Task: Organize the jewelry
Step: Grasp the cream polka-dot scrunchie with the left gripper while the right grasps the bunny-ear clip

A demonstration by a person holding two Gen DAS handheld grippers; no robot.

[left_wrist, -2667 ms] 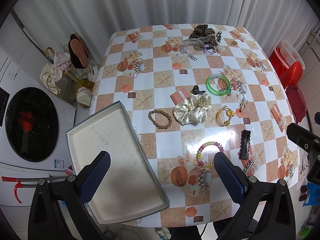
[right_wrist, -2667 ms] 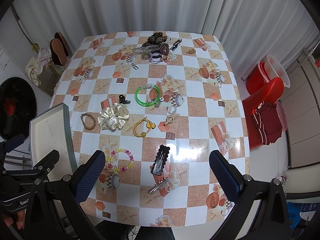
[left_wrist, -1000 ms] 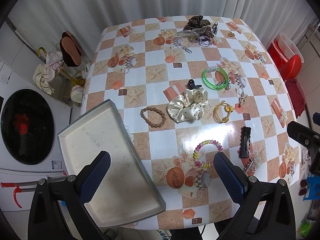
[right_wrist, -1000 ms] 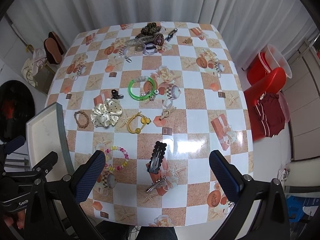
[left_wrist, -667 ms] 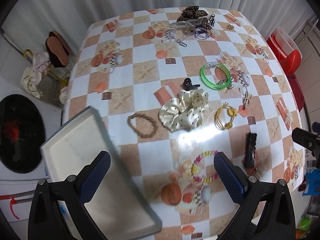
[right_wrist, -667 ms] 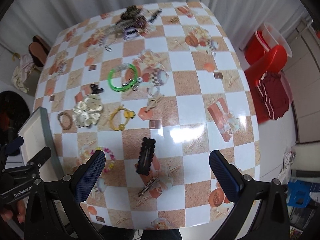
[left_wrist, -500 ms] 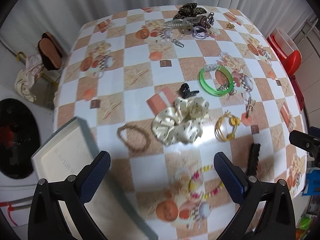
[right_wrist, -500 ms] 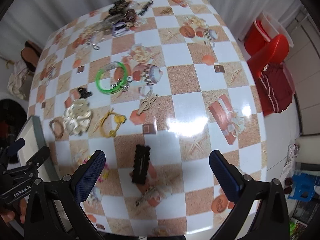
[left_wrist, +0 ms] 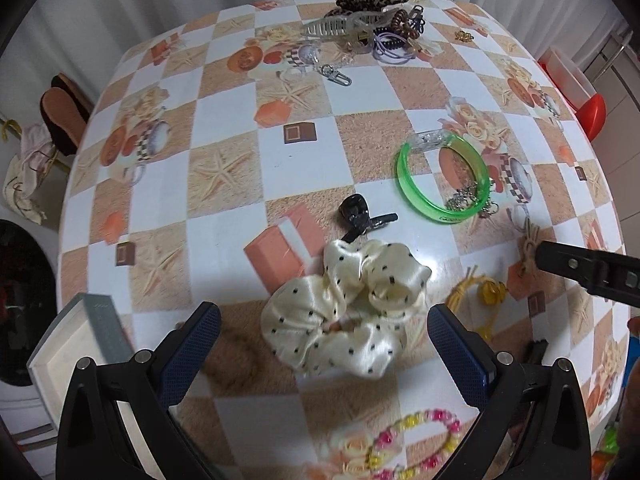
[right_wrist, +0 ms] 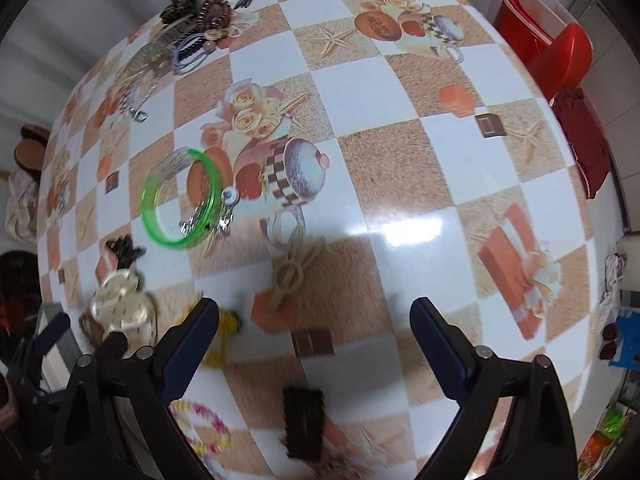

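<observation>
nothing is sorted yet: the tray [left_wrist: 68,344] looks bare while the cream scrunchie [left_wrist: 344,312] beside it, green bangle [left_wrist: 442,178] beyond and far pile [left_wrist: 372,28] lie loose, the left gripper [left_wrist: 324,344] wide and empty, the right gripper [right_wrist: 314,344] closing slightly, still wide and empty.

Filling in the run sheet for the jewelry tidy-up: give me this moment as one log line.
left gripper: open, over cream scrunchie | right gripper: open, jaws just narrowing, empty, above black hair clip | tray: nothing seen inside
</observation>
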